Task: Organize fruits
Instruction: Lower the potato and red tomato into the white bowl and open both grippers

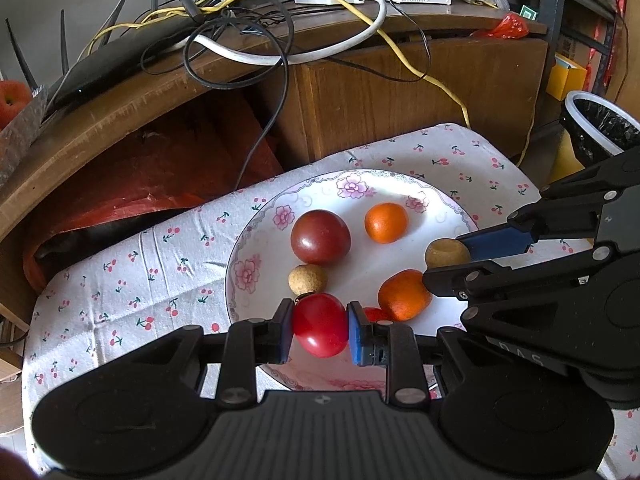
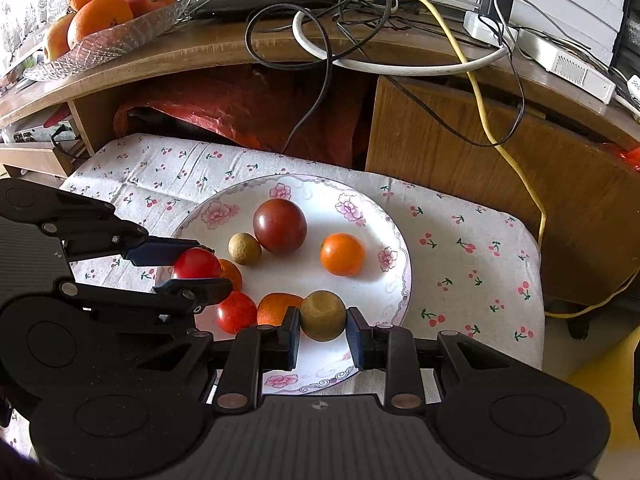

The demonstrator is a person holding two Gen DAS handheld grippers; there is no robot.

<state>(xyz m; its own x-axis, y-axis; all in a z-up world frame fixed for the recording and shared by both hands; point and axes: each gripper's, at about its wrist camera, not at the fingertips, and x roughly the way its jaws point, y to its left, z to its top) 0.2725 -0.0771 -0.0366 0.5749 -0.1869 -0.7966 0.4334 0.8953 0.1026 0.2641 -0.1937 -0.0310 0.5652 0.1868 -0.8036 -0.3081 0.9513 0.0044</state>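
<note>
- Your left gripper (image 1: 320,330) is squeezing a bright red tomato (image 1: 320,325) between its two blue pads, right over the near side of the flowered plate (image 1: 256,240).
- Your right gripper (image 2: 322,332) is closed on a round tan fruit (image 2: 322,315) over the near part of the plate (you can see it from the left wrist too, at the plate's right edge).
- On the plate sit a big dark red tomato (image 1: 320,236), a small orange (image 1: 386,223), a second orange (image 1: 404,295) and another tan fruit (image 1: 307,279).
- The plate rests on a white cloth with little cherries (image 1: 132,264).
- A glass dish of oranges and apples (image 2: 108,12) sits up on the wooden desk (image 2: 480,152), well apart from the plate.
</note>
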